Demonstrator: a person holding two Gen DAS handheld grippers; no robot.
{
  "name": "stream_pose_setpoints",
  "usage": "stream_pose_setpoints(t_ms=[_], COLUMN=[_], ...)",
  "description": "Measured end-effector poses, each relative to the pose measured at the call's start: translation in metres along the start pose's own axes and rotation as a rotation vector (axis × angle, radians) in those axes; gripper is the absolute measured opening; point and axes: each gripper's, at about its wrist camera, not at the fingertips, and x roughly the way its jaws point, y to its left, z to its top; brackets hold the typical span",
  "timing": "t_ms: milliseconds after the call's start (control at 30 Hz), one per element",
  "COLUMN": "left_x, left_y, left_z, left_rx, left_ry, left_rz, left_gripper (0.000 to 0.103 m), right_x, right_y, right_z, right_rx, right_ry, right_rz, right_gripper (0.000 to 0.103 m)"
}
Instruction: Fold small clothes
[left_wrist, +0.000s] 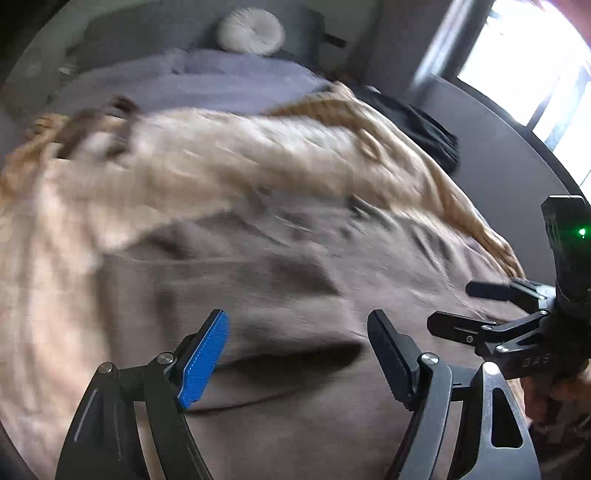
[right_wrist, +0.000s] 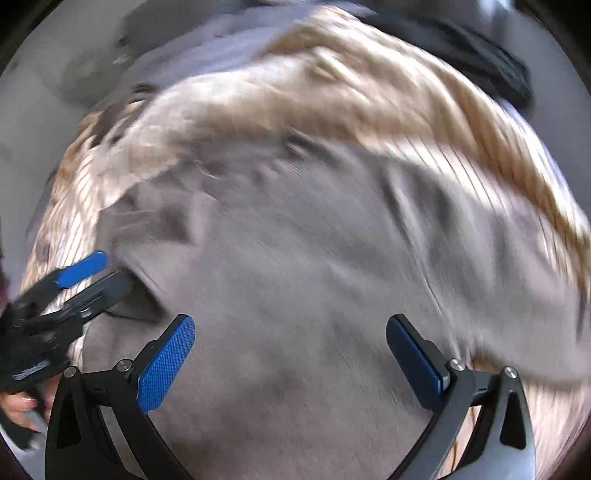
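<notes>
Striped tan blanket (left_wrist: 207, 155) covers the bed beneath a grey garment (right_wrist: 295, 258) (blurred); left gripper (left_wrist: 299, 354) and right gripper (right_wrist: 291, 358) both gape apart, holding nothing.

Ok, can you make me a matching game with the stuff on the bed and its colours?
Things:
1. round pillow
2. shirt
3. blanket
4. clothes pile

Colours:
A. black
B. beige
C. white
D. grey-brown

Pairs: 1-C, 2-D, 3-B, 4-A
</notes>
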Motion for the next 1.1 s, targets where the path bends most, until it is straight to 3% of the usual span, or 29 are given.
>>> stream_pose_setpoints(t_ms=[33,100,167,233,367,433,467,500,533,633,700,733,767,800,833,900,1033,1100], left_x=[-0.004,-0.003,0.009,0.029,0.063,0.072,0.074,0.076,0.079,0.084,0.087,0.088,0.089,0.088,0.089,0.089,0.072,0.075], left_y=[0.014,0.044,0.082,0.115,0.14,0.143,0.142,0.141,0.139,0.135,0.134,0.134,0.135,0.137,0.137,0.133,0.141,0.148], left_z=[0.002,0.005,0.008,0.008,0.007,0.008,0.008,0.009,0.009,0.012,0.014,0.015,0.016,0.018,0.02,0.026,0.04,0.04], left_rx=[-0.022,-0.075,-0.167,-0.255,-0.345,-0.358,-0.354,-0.345,-0.339,-0.309,-0.31,-0.318,-0.333,-0.345,-0.347,-0.329,-0.323,-0.324], left_ry=[-0.013,-0.009,0.015,0.069,0.127,0.134,0.131,0.128,0.128,0.122,0.124,0.127,0.126,0.125,0.138,0.14,0.093,0.116], left_rz=[0.039,0.115,0.179,0.193,0.188,0.171,0.173,0.173,0.171,0.169,0.165,0.162,0.15,0.13,0.107,0.109,0.045,0.037], left_gripper=[0.079,0.092,0.092,0.092,0.092,0.092,0.092,0.092,0.092,0.089,0.07,0.066,0.052,0.027,0.018,0.009,0.009,0.009], right_x=[0.002,0.005,0.017,0.036,0.073,0.084,0.088,0.088,0.085,0.052,0.036,0.035,0.038,0.045,0.051,0.065,0.063,0.063], right_y=[0.02,0.049,0.088,0.125,0.168,0.172,0.171,0.167,0.159,0.102,0.051,0.023,-0.001,-0.031,-0.046,-0.079,-0.095,-0.097], right_z=[0.009,0.015,0.019,0.014,-0.005,-0.007,-0.004,0.0,0.009,0.038,0.044,0.042,0.038,0.028,0.022,-0.001,-0.012,-0.005], right_rx=[-0.077,-0.192,-0.36,-0.53,-0.786,-0.838,-0.845,-0.819,-0.749,-0.377,-0.079,0.083,0.224,0.404,0.5,0.714,0.786,0.79], right_ry=[-0.027,-0.058,-0.086,-0.092,-0.118,-0.135,-0.137,-0.129,-0.122,-0.177,-0.209,-0.211,-0.202,-0.179,-0.159,-0.113,-0.125,-0.125], right_rz=[-0.006,-0.018,-0.061,-0.126,-0.271,-0.332,-0.345,-0.334,-0.294,-0.056,0.13,0.202,0.253,0.313,0.343,0.433,0.479,0.479], right_gripper=[0.103,0.103,0.103,0.103,0.099,0.071,0.024,0.005,0.005,0.005,0.005,0.005,0.009,0.016,0.023,0.063,0.064,0.059])
